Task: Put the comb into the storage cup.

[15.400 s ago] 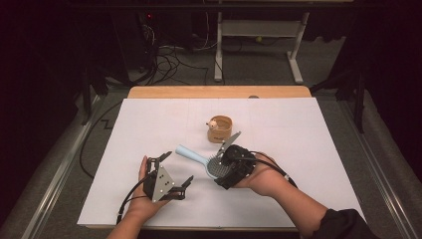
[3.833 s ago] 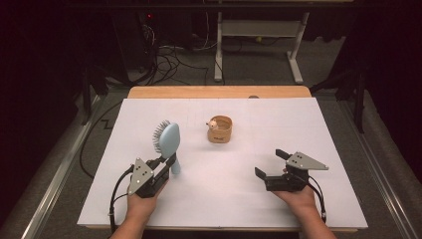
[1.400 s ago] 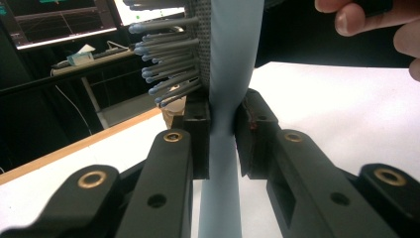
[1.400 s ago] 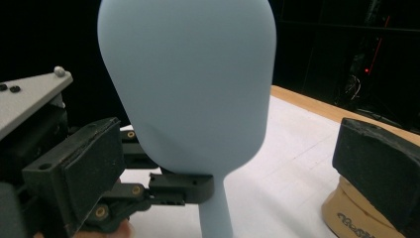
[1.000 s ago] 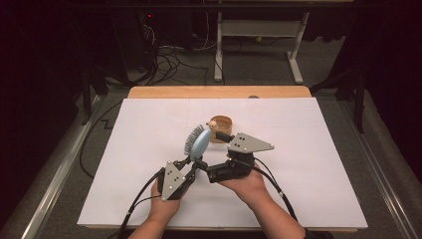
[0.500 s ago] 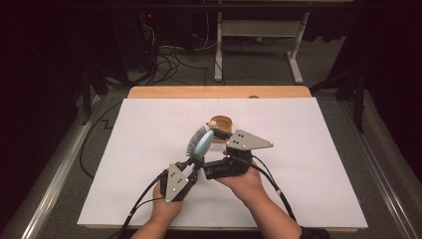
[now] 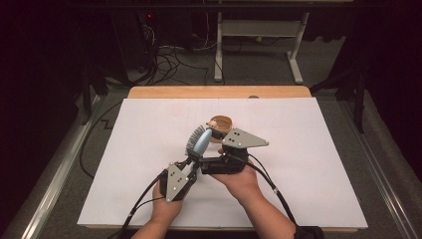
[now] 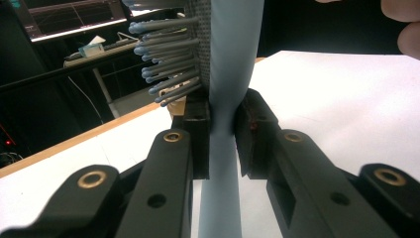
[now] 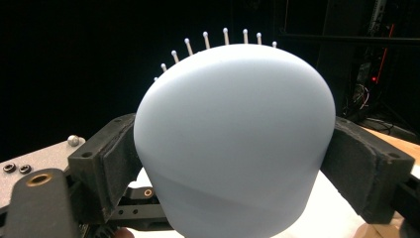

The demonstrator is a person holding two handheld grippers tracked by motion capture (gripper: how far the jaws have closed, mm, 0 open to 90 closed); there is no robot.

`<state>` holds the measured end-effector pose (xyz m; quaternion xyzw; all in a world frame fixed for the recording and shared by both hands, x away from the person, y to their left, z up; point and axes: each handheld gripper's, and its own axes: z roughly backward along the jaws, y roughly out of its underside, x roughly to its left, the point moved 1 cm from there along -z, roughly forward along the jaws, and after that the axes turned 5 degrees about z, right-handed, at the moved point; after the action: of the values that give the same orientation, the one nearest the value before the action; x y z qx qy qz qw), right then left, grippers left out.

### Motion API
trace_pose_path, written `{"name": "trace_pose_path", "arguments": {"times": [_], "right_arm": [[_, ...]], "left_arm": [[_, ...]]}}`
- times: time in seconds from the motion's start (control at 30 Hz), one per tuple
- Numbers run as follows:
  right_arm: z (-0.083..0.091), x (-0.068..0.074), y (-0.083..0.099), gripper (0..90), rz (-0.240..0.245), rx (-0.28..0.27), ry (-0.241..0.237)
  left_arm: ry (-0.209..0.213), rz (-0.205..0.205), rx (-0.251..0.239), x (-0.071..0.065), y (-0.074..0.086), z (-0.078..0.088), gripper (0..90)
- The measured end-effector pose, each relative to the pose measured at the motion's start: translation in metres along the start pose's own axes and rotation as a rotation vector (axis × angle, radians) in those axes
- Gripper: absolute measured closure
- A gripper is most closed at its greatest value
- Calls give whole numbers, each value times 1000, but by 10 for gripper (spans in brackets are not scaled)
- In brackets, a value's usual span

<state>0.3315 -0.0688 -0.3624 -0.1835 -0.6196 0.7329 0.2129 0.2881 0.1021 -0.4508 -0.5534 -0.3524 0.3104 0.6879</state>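
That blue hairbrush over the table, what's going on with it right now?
A person works two tools over the white table. The left hand-held gripper is shut on the neck of the light blue hairbrush, holding it up with the bristles facing left. The right hand-held gripper has just been closing around the brush head, its pads at either side. A small wooden bowl sits just behind.
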Motion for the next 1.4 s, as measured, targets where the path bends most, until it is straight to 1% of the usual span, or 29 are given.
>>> {"name": "trace_pose_path", "arguments": {"times": [0.03,0.17,0.4,0.67,0.87,1.0,1.1,1.2,1.27,1.33,1.4], "right_arm": [[0,0,0,145,-1,2,2],[-1,1,-1,156,-3,-2,6],[-3,1,1,178,-10,-6,17],[-3,0,0,187,-20,3,23],[-2,2,-1,194,16,12,32],[-2,4,-2,197,25,14,36],[-2,4,-3,199,42,23,36],[-1,5,-3,200,45,26,39],[-1,4,-3,201,48,27,39],[-1,4,-3,202,49,29,39],[-1,4,-3,203,56,30,39]], "left_arm": [[1,13,7,-1,0,0,774],[-1,19,3,0,1,0,775],[-11,18,11,0,1,0,775],[-7,19,11,0,2,0,775],[8,23,7,1,1,0,773],[7,29,3,1,2,0,771],[16,33,7,2,2,0,767],[24,39,8,2,2,0,763],[26,51,3,1,2,-1,761],[33,46,12,2,2,0,758],[39,51,16,2,2,-1,755]]}}
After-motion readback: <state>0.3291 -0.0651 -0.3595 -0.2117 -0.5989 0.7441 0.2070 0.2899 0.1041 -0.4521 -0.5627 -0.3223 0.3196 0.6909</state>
